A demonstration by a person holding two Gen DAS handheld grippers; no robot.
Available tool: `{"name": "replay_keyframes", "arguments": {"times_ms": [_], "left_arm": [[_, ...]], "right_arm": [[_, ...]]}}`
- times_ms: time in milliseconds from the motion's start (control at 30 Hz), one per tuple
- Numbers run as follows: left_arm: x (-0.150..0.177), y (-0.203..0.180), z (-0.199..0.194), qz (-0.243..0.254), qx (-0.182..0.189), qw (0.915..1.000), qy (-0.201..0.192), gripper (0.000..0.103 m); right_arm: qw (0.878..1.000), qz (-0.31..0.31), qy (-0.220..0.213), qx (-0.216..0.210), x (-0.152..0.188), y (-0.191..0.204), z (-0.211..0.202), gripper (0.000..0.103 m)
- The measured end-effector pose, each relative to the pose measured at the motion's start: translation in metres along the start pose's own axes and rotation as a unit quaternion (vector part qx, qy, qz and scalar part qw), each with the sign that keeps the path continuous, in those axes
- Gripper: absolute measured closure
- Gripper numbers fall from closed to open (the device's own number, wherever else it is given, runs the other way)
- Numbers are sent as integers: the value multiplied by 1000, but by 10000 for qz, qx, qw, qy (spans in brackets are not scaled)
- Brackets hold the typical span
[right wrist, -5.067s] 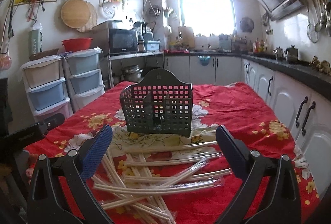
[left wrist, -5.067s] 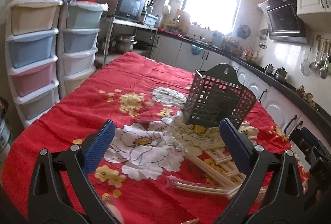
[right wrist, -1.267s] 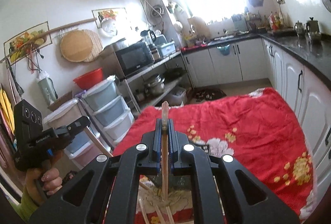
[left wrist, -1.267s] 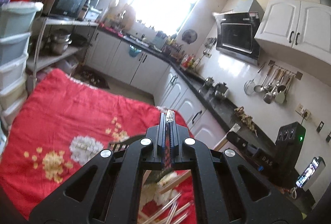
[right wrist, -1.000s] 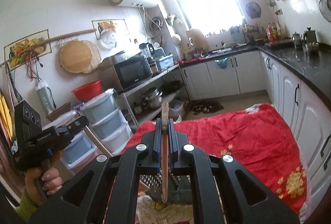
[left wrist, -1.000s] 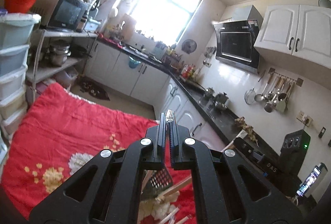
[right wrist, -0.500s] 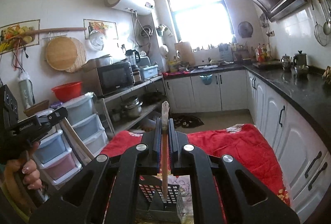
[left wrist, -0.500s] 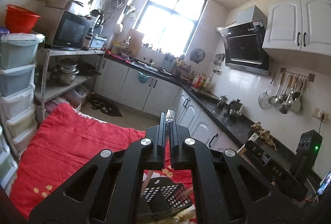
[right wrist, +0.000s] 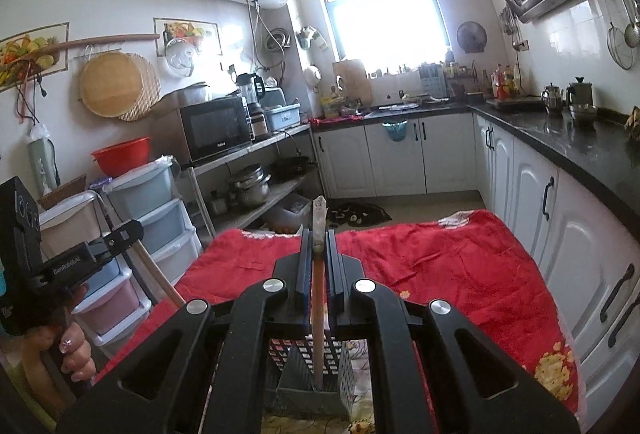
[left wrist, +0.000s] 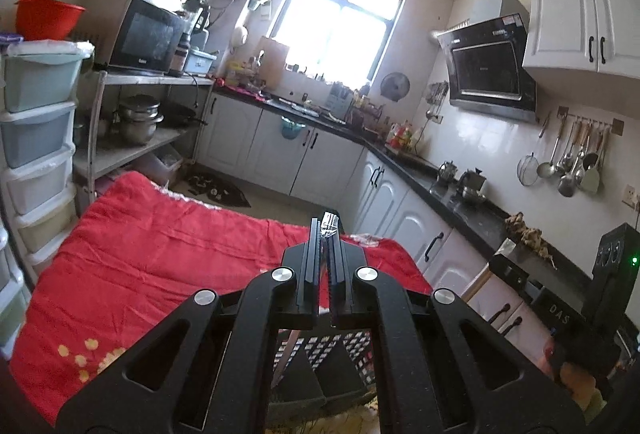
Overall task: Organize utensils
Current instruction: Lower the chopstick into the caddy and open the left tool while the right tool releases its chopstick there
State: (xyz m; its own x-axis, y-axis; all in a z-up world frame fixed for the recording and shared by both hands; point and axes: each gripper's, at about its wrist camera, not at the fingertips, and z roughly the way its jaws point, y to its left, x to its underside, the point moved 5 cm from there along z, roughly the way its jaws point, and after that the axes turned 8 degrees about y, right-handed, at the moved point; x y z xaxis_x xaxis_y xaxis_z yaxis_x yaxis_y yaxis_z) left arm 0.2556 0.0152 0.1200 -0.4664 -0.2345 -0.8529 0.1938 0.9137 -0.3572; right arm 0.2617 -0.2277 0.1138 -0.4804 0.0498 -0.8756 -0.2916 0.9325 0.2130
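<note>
Over the red-clothed tabletop, the right claw and left claw each clench a wrapped chopstick pair, lower ends reaching into the dark mesh basket below.

The right gripper pinches wrapped chopsticks upright, their lower end seemingly inside the dark basket on the red tablecloth.
</note>
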Motion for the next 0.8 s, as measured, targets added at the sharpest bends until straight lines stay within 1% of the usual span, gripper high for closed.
{"name": "replay_keyframes", "arguments": {"times_ms": [267, 333, 367, 400, 433, 467, 533, 567, 600, 633, 700, 733, 800], "left_arm": [[17, 2, 12, 42, -16, 9996, 265, 102], [20, 1, 12, 49, -7, 9995, 306, 101], [20, 1, 12, 55, -20, 9995, 313, 93], [21, 1, 12, 68, -34, 9995, 313, 81], [21, 1, 10, 81, -50, 9995, 307, 75], [22, 0, 9, 85, -53, 9995, 296, 67], [22, 0, 6, 101, -65, 9996, 267, 62], [23, 1, 4, 108, -87, 9996, 253, 57], [24, 1, 2, 105, -110, 9996, 238, 49], [24, 1, -1, 85, -111, 9996, 229, 45], [24, 2, -6, 53, -122, 9997, 200, 29], [25, 2, -8, 54, -148, 9997, 191, 26], [25, 3, -13, 43, -191, 9997, 172, 10]], "right_arm": [[9996, 108, 269, 9, 18, 1, 13, 96], [9993, 153, 336, 11, 21, 0, 16, 92], [9992, 181, 354, 13, 22, 0, 16, 81], [9992, 214, 347, 23, 23, -1, 16, 68], [9992, 216, 332, 46, 24, -2, 15, 65], [9992, 197, 343, 63, 25, -2, 15, 65], [9991, 205, 368, 66, 26, -3, 14, 64], [9990, 221, 377, 52, 27, -4, 13, 61], [9990, 226, 379, 46, 27, -5, 11, 59], [9991, 216, 374, 56, 27, -5, 10, 58], [9991, 193, 360, 82, 28, -5, 7, 53], [9991, 179, 364, 84, 29, -4, 5, 52], [9992, 170, 364, 92, 30, -4, 2, 49]]}}
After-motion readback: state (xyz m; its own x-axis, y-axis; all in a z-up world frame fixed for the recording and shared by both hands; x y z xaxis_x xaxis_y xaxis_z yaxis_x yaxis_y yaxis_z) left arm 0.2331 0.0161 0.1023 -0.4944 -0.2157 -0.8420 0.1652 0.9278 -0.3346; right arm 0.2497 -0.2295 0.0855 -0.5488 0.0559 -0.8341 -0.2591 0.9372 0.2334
